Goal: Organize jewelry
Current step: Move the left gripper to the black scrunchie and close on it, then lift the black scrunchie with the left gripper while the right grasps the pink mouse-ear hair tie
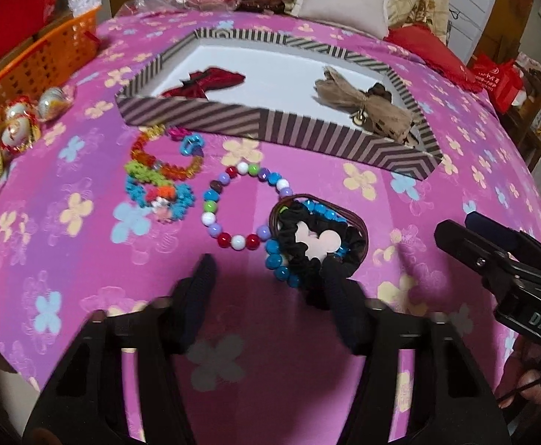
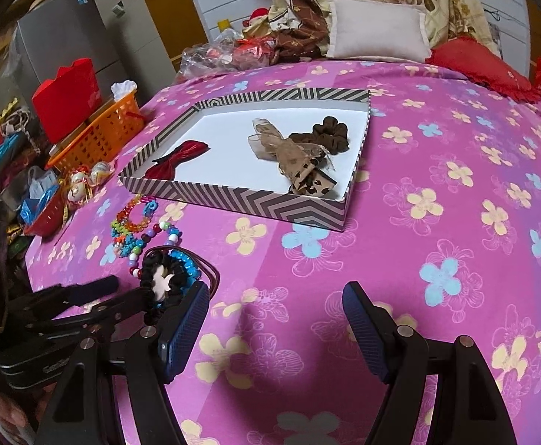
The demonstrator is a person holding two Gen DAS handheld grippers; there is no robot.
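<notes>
Left wrist view: the left gripper (image 1: 266,278) hangs over the pink flowered bedcover (image 1: 85,259), its jaws partly open with nothing pressed between them. Its right finger lies at the near edge of the black scrunchie (image 1: 318,241); whether it touches I cannot tell. This scrunchie sits on a blue bead bracelet (image 1: 281,267) and thin brown hair bands (image 1: 355,222). Just to the left is the multicolour bead bracelet (image 1: 233,207), and further left the small bright bracelets (image 1: 159,170). Beyond them stands the striped tray (image 1: 270,126), its near wall close to the bracelets; inside lie a red bow (image 1: 203,81) and a beige ribbon bow (image 1: 355,100). At the right edge the right gripper (image 1: 467,230) comes in.

Right wrist view: the right gripper's jaws stand wide open and empty over bare cover. To the right of the tray (image 2: 270,204) the cover is free up to the red cushion (image 2: 485,63). A brown scrunchie (image 2: 326,133) lies in the tray's far right part. The orange basket (image 2: 99,137) stands at the left edge of the bed.
</notes>
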